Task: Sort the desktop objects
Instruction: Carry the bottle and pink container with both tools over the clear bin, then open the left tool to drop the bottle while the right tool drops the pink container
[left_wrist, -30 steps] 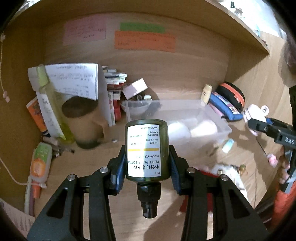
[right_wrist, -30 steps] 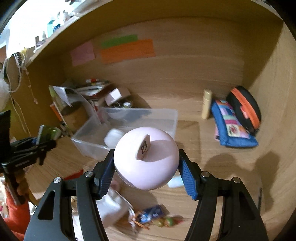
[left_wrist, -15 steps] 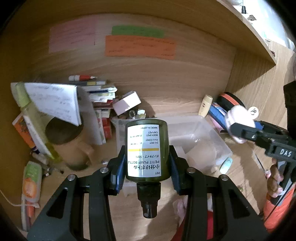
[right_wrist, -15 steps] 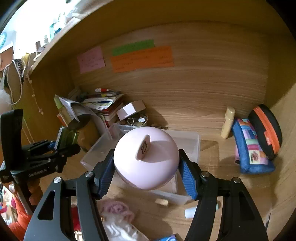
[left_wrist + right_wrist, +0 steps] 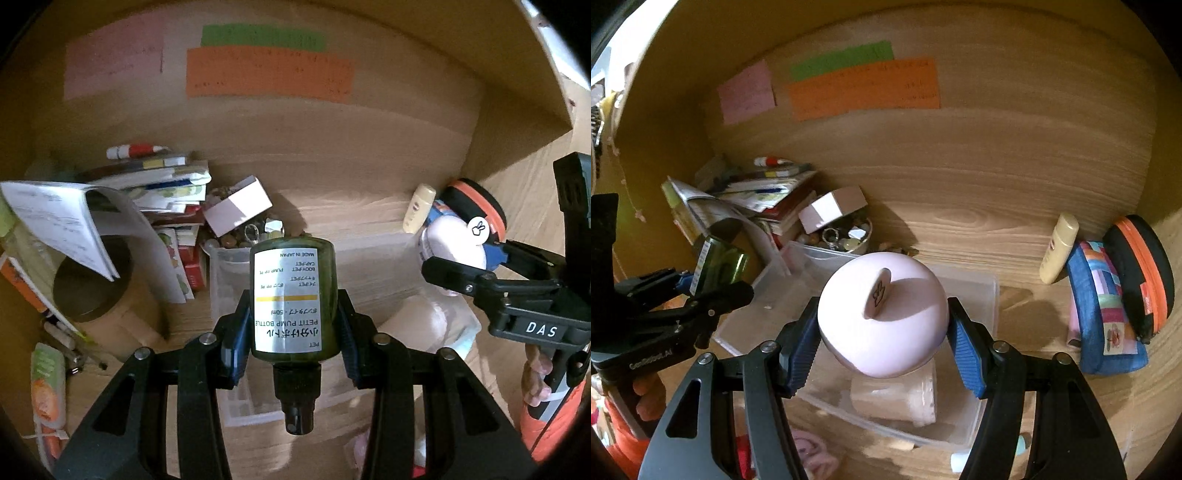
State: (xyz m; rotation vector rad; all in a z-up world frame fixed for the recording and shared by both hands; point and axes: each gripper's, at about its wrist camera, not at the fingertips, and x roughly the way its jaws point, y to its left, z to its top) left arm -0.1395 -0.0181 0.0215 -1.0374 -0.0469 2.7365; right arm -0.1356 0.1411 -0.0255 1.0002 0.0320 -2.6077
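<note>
While both loads hang over the clear bin (image 5: 991, 295) | left claw (image 5: 293, 328) clamped on green pump bottle (image 5: 291, 295), slick plastic, grip mid-body | my right claw (image 5: 882, 338) squeezes pink round jar (image 5: 882, 314), smooth, probably light

Glossy green plastic bottle (image 5: 291, 302), matt pink ball (image 5: 882, 314), wood-grain desk (image 5: 960, 229).

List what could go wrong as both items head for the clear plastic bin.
1. The pink round container is held only at its sides by the right tongs; its curved surface might slip out.
2. The clear bin already holds a pale jar, so a drop could knock it.
3. The left tongs with the green pump bottle approach the same bin, so the two tools may collide.
</note>
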